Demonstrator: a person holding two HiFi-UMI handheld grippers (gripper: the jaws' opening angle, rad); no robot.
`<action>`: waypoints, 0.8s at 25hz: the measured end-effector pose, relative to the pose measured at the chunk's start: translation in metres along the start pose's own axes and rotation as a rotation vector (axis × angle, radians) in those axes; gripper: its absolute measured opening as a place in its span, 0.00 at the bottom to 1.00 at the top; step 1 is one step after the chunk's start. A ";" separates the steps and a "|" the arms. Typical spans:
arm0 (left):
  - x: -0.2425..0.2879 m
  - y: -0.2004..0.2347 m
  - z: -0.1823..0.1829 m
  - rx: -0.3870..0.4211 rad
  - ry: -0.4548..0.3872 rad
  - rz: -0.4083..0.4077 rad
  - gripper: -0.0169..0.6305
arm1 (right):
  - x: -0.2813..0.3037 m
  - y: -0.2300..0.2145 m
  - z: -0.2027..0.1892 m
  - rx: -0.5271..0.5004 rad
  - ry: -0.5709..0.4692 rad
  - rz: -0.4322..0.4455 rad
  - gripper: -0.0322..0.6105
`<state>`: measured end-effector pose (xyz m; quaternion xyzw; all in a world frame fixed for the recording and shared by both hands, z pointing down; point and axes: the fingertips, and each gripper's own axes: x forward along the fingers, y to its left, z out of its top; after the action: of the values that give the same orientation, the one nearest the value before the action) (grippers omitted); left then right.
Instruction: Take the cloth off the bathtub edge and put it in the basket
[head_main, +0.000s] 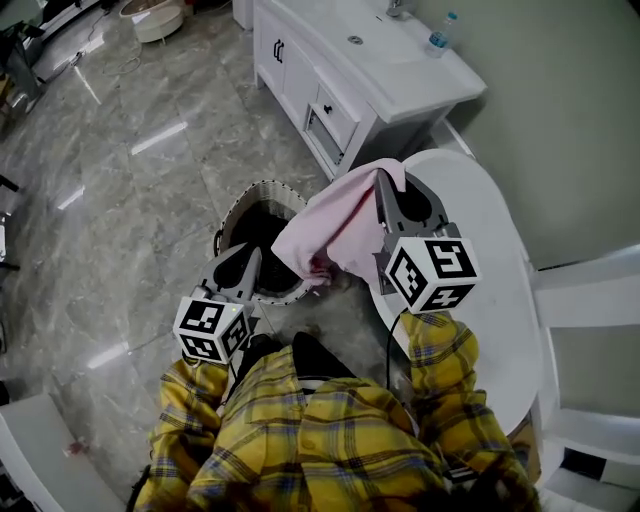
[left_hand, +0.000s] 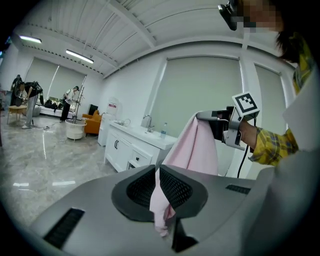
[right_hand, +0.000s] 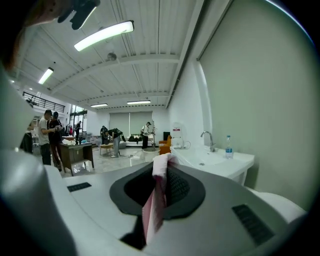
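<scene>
Holding the cloth (head_main: 335, 228) up over the basket (head_main: 262, 187), jaws of left gripper (left_hand: 157, 175) and right gripper (right_hand: 161, 170) both clamped on it.

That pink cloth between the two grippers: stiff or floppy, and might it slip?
Probably floppy: the pink cloth sags in folds between the left gripper and right gripper. Likely light, since pinched corners alone carry it. Slipping seems unlikely: both jaws are shut on it.
</scene>
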<state>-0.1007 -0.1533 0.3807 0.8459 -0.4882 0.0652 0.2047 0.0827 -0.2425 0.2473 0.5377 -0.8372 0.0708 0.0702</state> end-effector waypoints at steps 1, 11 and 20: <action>-0.001 0.001 0.001 0.001 -0.004 0.000 0.06 | 0.002 0.004 0.009 -0.010 -0.013 0.015 0.12; -0.012 0.006 0.004 -0.004 -0.025 0.005 0.06 | 0.016 0.043 0.074 -0.079 -0.087 0.133 0.12; -0.031 0.026 0.018 -0.023 -0.066 0.056 0.06 | 0.033 0.088 0.142 -0.108 -0.178 0.254 0.12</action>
<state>-0.1403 -0.1476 0.3622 0.8310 -0.5191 0.0374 0.1963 -0.0164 -0.2630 0.1111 0.4273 -0.9039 -0.0142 0.0150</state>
